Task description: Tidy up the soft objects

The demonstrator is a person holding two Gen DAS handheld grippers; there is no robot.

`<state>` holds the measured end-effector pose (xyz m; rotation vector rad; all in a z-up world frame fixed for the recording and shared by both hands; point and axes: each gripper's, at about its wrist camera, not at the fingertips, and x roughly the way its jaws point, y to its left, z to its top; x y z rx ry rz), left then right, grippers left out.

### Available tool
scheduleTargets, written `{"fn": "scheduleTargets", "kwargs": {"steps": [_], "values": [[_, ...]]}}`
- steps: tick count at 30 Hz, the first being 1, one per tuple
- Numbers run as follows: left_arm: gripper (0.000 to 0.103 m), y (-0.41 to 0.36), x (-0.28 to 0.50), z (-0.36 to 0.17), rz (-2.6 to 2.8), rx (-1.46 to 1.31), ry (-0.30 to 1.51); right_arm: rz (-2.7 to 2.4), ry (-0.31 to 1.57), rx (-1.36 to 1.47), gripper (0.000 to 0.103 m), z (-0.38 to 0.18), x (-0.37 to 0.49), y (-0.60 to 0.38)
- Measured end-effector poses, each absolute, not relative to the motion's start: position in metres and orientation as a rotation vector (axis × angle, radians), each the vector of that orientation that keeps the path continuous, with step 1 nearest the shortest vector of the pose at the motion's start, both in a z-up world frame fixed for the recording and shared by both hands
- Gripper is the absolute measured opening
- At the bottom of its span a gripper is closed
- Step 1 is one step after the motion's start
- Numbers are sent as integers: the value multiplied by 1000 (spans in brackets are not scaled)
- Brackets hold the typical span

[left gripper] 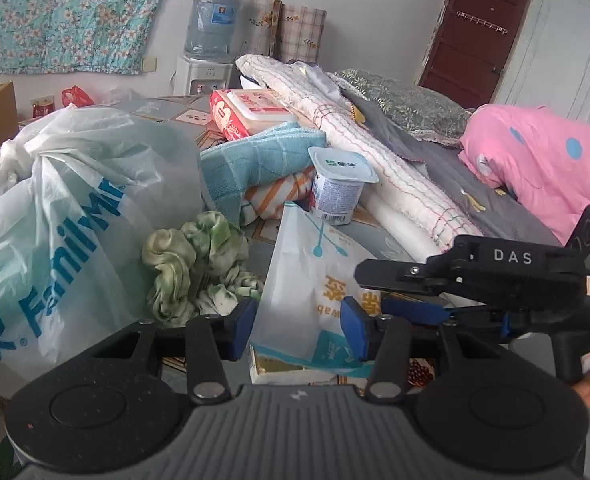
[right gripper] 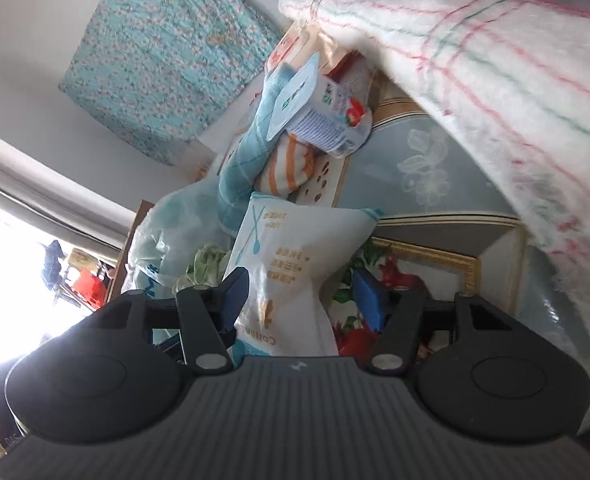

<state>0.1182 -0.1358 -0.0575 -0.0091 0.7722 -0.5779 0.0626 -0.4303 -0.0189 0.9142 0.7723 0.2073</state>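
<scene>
1. White plastic pouch [left gripper: 307, 280] with cotton-swab print lies nearest, propped on a small box at the front of the desk [left gripper: 379, 240]; the left tool [left gripper: 298, 330] has its blue pads spread wide on either side of the pouch's lower end, gripping nothing.
2. Beside it the right tool [left gripper: 411, 312] reaches in from the right, turned on its side. In its own view the right tool [right gripper: 303, 300] is also spread wide, the pouch [right gripper: 291, 264] standing between its pads without being pinched.
3. Just left of the pouch sits a crumpled green-and-white cloth [left gripper: 199, 264], loose and unfolded, leaning on a big knotted shopping bag [left gripper: 71, 216].
4. Further back lie a folded teal towel [left gripper: 251, 156] on top of an orange-striped cloth [left gripper: 275, 196], with a yogurt cup [left gripper: 339, 184] touching them.
5. Behind those, a red wet-wipe pack [left gripper: 247, 112], a long cream checked blanket [left gripper: 359, 140] draped across the heap, then grey bedding [left gripper: 455, 172] and a pink quilt [left gripper: 543, 160].
6. My judgement: the sorting is at an early stage. Soft things are mixed with hard ones, nothing is visibly grouped, and the green cloth, the towels and the blanket all remain to be dealt with.
</scene>
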Motion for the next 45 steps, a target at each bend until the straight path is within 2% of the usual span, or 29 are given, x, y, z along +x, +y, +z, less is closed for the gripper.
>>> {"fn": "scheduleTargets", "kwargs": {"steps": [5,9,13,18,21,28,38,41,45], "values": [[34,-138,120,-59,-586,-16,776,236,791,905,55,-20,75,-419],[34,-137,116,-57,-590,-8,761,217,756,898,39,-14,65,-418],[34,-135,110,-51,-628,-28,746,211,716,897,32,-5,52,-421],[34,-129,99,-38,-676,-58,707,214,651,879,29,16,34,-420],[39,-120,92,-26,-688,-83,677,231,611,841,29,37,29,-414],[43,-74,80,10,-601,-166,569,387,571,759,28,84,49,-379],[43,32,89,64,-241,-209,466,754,720,652,26,143,152,-241],[43,71,114,79,-149,-204,508,811,806,636,25,155,186,-190],[43,129,163,83,-78,-266,665,789,923,572,25,154,229,-122]]}}
